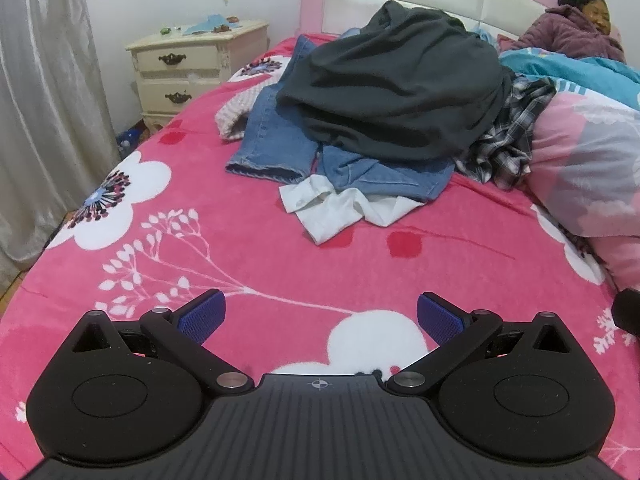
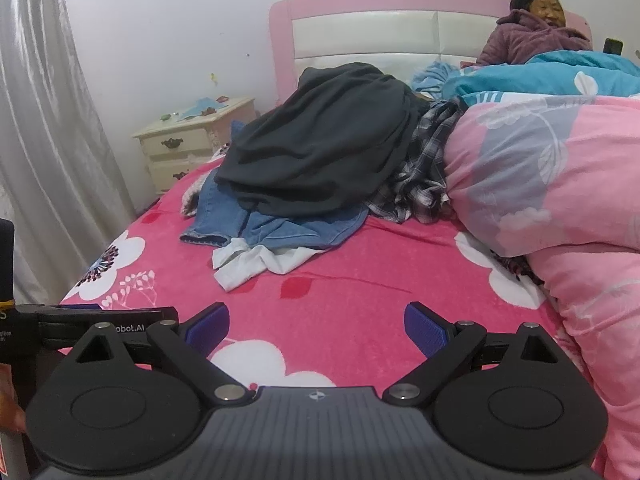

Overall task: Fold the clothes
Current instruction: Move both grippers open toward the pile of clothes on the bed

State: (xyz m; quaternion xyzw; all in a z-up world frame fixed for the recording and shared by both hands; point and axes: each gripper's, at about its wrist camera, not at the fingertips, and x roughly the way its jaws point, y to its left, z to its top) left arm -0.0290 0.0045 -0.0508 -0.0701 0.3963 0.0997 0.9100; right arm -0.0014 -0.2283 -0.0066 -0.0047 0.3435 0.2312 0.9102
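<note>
Lying well beyond both spread grippers (image 1: 321,314) (image 2: 317,326), seemingly untouched: clothes pile (image 1: 384,112).

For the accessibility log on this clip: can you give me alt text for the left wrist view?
The open left gripper hovers, holding nothing, above a pink floral blanket. Farther up the bed lies an unfolded pile: a dark garment over blue jeans, a white shirt and a plaid shirt.
</note>
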